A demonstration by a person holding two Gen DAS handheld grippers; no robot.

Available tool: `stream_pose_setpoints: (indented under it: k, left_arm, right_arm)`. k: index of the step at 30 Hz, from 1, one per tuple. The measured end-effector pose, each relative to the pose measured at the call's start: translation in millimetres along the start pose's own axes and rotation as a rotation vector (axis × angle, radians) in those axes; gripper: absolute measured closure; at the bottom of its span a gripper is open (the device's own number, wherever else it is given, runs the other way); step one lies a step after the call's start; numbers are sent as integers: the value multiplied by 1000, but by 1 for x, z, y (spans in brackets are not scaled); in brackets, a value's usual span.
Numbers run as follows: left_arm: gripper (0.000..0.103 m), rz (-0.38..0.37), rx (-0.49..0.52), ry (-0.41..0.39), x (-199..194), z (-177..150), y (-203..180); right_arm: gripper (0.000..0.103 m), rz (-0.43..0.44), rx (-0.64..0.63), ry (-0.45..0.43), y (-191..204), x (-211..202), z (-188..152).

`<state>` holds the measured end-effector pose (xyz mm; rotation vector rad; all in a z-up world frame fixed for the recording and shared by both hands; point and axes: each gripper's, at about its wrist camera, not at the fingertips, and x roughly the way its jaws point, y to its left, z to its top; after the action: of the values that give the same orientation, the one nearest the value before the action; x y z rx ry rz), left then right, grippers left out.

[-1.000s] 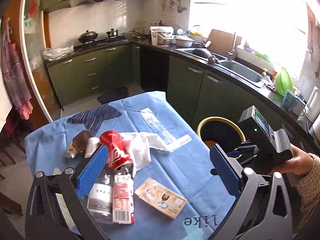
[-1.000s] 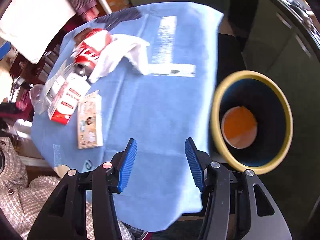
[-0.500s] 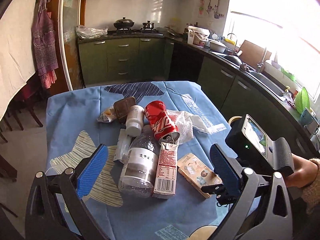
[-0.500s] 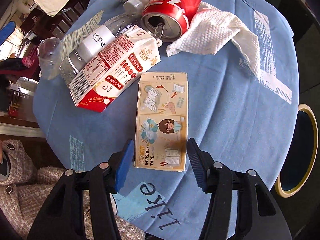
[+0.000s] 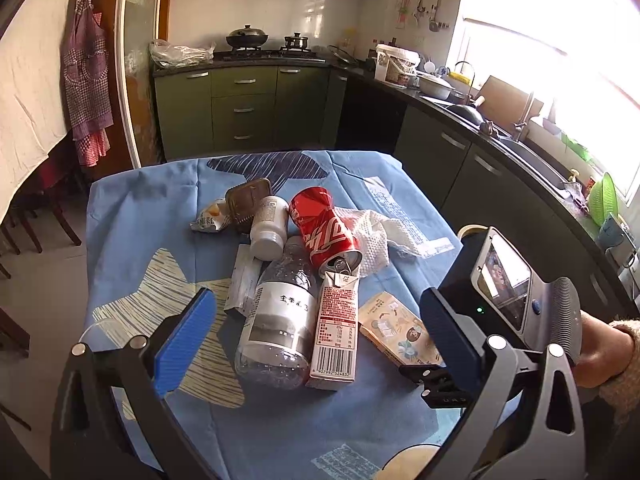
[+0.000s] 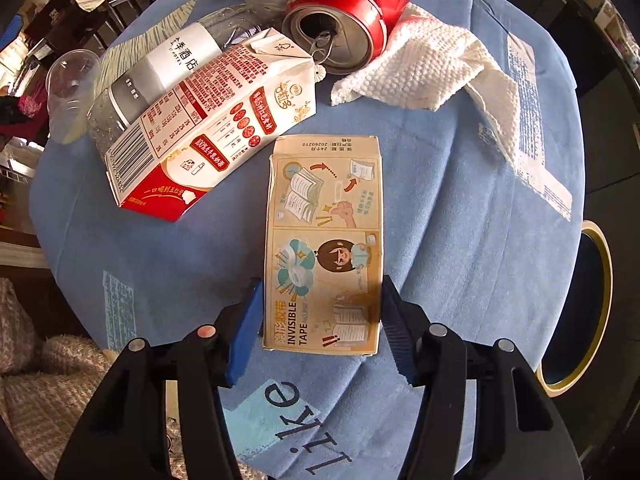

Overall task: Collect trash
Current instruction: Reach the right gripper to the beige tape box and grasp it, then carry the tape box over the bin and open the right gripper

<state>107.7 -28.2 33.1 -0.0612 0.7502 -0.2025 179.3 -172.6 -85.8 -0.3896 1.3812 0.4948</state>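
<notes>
Trash lies in a heap on the blue tablecloth (image 5: 140,216): a red cola can (image 5: 324,224), a clear plastic bottle (image 5: 280,312), a red-and-white milk carton (image 6: 208,128), a white paper towel (image 6: 420,68) and a flat beige tape box (image 6: 324,240). My right gripper (image 6: 320,284) points straight down over the near end of the tape box. Its jaws are closing, one blue pad along each long side of the box, which lies flat on the cloth. My left gripper (image 5: 316,296) hovers wide open in front of the bottle and carton, holding nothing.
A small white bottle (image 5: 268,224), a brown container (image 5: 248,196) and a snack wrapper (image 5: 208,220) lie behind the heap. A clear cup (image 6: 68,92) rests at the table's left edge. The yellow-rimmed bin (image 6: 606,280) stands on the floor beside the table's right edge. Kitchen cabinets lie beyond.
Both grippers swung from the bin side to over the heap and sank. The right one came down onto the tape box's near end and now straddles it.
</notes>
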Motion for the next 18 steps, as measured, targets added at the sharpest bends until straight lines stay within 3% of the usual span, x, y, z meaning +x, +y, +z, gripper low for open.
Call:
stream_pose_setpoints:
  k: [7,12,18]
  left_arm:
    - [6,11,-3,1,2,1,1]
    - [6,10,-1,10,8,1,-2]
    - [6,13,12,17,11,2,-8]
  right_arm:
    - [47,30,147,-82,-77,-38,-36]
    - [47,-46,414,-131,-186,-57,-70]
    - [47,-116,640,-101,-301,-44,-103]
